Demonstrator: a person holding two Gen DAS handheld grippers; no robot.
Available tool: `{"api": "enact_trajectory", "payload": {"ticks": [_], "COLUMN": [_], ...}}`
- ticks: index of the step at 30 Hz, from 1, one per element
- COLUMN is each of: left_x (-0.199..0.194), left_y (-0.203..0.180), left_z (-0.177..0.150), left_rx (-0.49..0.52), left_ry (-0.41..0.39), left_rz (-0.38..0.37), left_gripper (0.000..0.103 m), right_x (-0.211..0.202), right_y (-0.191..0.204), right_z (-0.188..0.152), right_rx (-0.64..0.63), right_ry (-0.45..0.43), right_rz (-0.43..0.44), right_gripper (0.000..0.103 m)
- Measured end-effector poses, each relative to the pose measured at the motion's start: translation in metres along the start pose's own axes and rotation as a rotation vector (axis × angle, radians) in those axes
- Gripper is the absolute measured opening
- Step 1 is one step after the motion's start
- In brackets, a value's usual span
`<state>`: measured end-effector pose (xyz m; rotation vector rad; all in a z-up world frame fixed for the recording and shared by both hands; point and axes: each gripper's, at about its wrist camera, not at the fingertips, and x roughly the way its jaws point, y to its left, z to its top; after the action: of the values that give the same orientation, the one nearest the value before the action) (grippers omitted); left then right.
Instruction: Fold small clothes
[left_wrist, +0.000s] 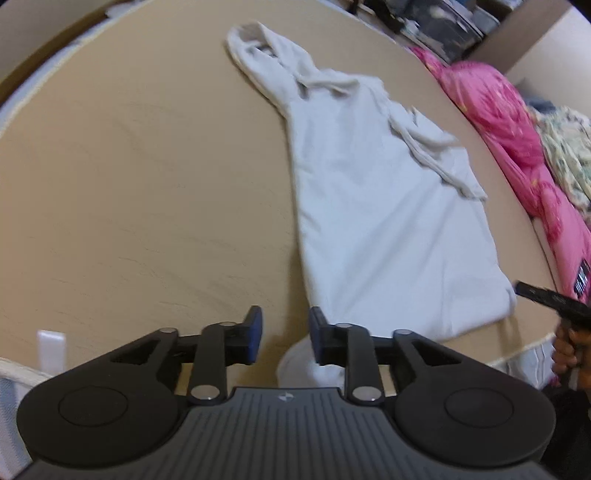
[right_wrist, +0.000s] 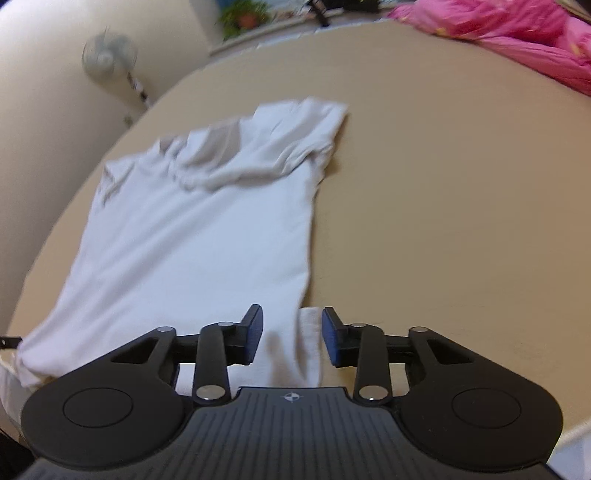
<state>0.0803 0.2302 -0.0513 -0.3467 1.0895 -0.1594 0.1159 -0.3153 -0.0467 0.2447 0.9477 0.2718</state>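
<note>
A small white T-shirt (left_wrist: 384, 206) lies flat on the tan table (left_wrist: 147, 184), folded lengthwise, with its sleeves and collar crumpled at the far end. My left gripper (left_wrist: 285, 336) is open just above the shirt's near left hem corner, holding nothing. In the right wrist view the same shirt (right_wrist: 192, 236) spreads to the left, and my right gripper (right_wrist: 292, 334) is open over its near right hem corner. The right gripper's tip (left_wrist: 546, 297) also shows at the right edge of the left wrist view.
A pink blanket (left_wrist: 517, 122) and patterned cloth (left_wrist: 565, 147) are heaped along the table's right side. The pink blanket (right_wrist: 517, 33) lies at the far right in the right wrist view. A fan (right_wrist: 109, 55) and a potted plant (right_wrist: 243, 16) stand beyond the table.
</note>
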Motion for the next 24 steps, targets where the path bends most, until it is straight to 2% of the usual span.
{"api": "enact_trajectory", "payload": {"ticks": [5, 8, 10, 11, 12, 14, 15, 17, 18, 19, 20, 21, 22, 23, 24], "left_x": [0.002, -0.002, 0.000, 0.005, 0.008, 0.016, 0.015, -0.006, -0.023, -0.042, -0.052, -0.054, -0.044, -0.031, -0.009], "left_y": [0.003, 0.008, 0.006, 0.002, -0.002, -0.010, -0.012, -0.013, -0.010, -0.004, 0.003, 0.009, 0.012, 0.010, 0.002], "left_z": [-0.013, -0.014, -0.016, -0.015, -0.017, -0.018, -0.018, -0.016, -0.013, -0.010, -0.008, -0.005, 0.000, 0.004, 0.007], "left_rx": [0.004, -0.033, -0.018, 0.002, 0.028, 0.088, 0.111, 0.148, 0.130, 0.080, 0.043, 0.004, -0.035, -0.037, 0.001], "left_ry": [0.004, -0.013, 0.002, 0.019, 0.034, 0.042, 0.042, -0.037, -0.117, -0.215, -0.272, -0.311, -0.293, -0.246, -0.159], "left_rz": [-0.012, -0.063, -0.082, -0.075, -0.057, -0.021, -0.035, -0.133, -0.206, -0.303, -0.347, -0.361, -0.328, -0.269, -0.163], "left_gripper": [0.033, 0.033, 0.034, 0.034, 0.033, 0.018, 0.005, 0.005, 0.005, 0.005, 0.005, 0.005, 0.005, 0.005, 0.005], "right_x": [0.020, 0.018, 0.016, 0.017, 0.015, 0.008, 0.000, -0.020, -0.036, -0.057, -0.073, -0.084, -0.088, -0.081, -0.068], "right_y": [0.025, 0.027, 0.026, 0.026, 0.026, 0.026, 0.024, 0.017, 0.009, -0.002, -0.010, -0.017, -0.024, -0.029, -0.030], "right_z": [-0.009, -0.017, -0.020, -0.019, -0.019, -0.016, -0.014, -0.004, 0.003, 0.011, 0.016, 0.021, 0.025, 0.032, 0.038], "right_rx": [-0.094, -0.138, -0.148, -0.155, -0.160, -0.163, -0.158, -0.113, -0.057, 0.019, 0.060, 0.084, 0.111, 0.137, 0.133], "right_ry": [0.079, 0.091, 0.090, 0.086, 0.078, 0.050, 0.029, -0.043, -0.100, -0.185, -0.259, -0.328, -0.378, -0.374, -0.335], "right_rz": [0.003, -0.016, -0.015, -0.011, -0.003, 0.011, 0.031, 0.115, 0.198, 0.316, 0.400, 0.447, 0.455, 0.412, 0.335], "right_gripper": [0.039, 0.039, 0.033, 0.018, 0.009, 0.005, 0.005, 0.004, 0.003, 0.003, 0.003, 0.003, 0.003, 0.003, 0.003]}}
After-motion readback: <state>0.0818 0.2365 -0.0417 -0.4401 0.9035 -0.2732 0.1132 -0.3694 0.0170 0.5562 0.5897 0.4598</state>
